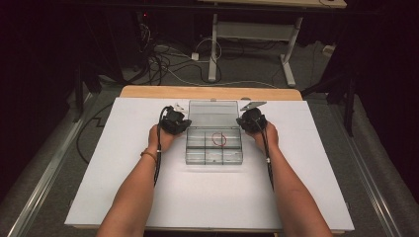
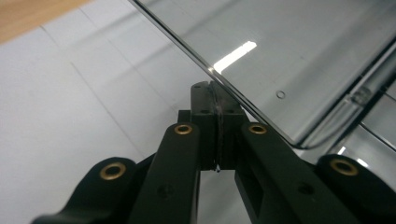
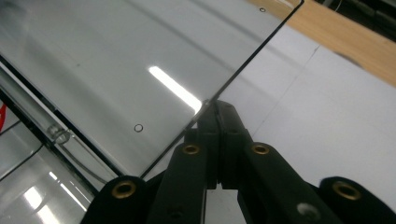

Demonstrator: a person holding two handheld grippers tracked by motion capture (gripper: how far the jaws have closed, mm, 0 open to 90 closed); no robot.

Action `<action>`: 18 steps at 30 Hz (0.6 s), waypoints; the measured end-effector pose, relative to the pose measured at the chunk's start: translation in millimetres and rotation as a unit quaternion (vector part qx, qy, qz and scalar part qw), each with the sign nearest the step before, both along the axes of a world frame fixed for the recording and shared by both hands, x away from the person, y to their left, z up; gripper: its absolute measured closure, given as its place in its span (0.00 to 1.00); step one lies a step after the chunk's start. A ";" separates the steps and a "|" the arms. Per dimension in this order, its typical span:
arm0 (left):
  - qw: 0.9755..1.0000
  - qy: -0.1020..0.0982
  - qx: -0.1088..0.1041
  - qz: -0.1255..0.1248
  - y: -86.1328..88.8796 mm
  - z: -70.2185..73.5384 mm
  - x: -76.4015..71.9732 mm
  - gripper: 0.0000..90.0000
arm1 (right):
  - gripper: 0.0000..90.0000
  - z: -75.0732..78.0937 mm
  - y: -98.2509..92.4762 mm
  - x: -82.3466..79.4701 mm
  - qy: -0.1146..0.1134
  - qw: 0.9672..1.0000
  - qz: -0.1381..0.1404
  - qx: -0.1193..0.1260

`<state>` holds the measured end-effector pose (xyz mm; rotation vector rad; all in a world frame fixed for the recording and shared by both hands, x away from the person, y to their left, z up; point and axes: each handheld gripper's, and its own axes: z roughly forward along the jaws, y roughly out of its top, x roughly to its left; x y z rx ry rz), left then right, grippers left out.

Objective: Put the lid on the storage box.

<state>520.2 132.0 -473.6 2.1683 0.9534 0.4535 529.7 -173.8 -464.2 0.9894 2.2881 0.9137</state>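
A clear plastic compartment box (image 1: 214,154) sits mid-table with its lid (image 1: 213,113) raised and leaning back. A red rubber band (image 1: 218,139) lies in one of its middle compartments. My left gripper (image 1: 186,120) is at the lid's left edge. In the left gripper view the left gripper (image 2: 215,91) is shut, with the edge of the lid (image 2: 289,56) pinched between its pads. My right gripper (image 1: 241,120) is at the lid's right edge. In the right gripper view the right gripper (image 3: 215,109) is shut on the edge of the lid (image 3: 116,56).
The box rests on a white mat (image 1: 123,197) that covers most of a wooden table (image 1: 148,92). Both forearms reach in from the near edge. Behind the table, cables and the legs of another desk (image 1: 213,49) stand on the floor.
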 end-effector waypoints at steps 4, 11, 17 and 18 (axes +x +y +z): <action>1.000 -0.022 0.002 0.011 -0.5 7.0 -0.9 0.97 | 1.00 4.7 -1.2 -3.1 -0.014 1.000 -0.002 0.008; 0.998 -0.054 0.001 0.025 -2.8 21.3 -4.2 0.97 | 1.00 12.1 -2.7 -11.3 -0.038 0.999 -0.007 0.024; 0.997 -0.076 0.000 0.033 -4.5 36.5 -8.1 0.97 | 1.00 20.0 -3.0 -18.4 -0.052 0.998 -0.013 0.030; 0.996 -0.079 -0.001 0.034 -5.2 39.3 -8.9 0.97 | 1.00 21.5 -3.5 -19.0 -0.057 0.998 -0.010 0.029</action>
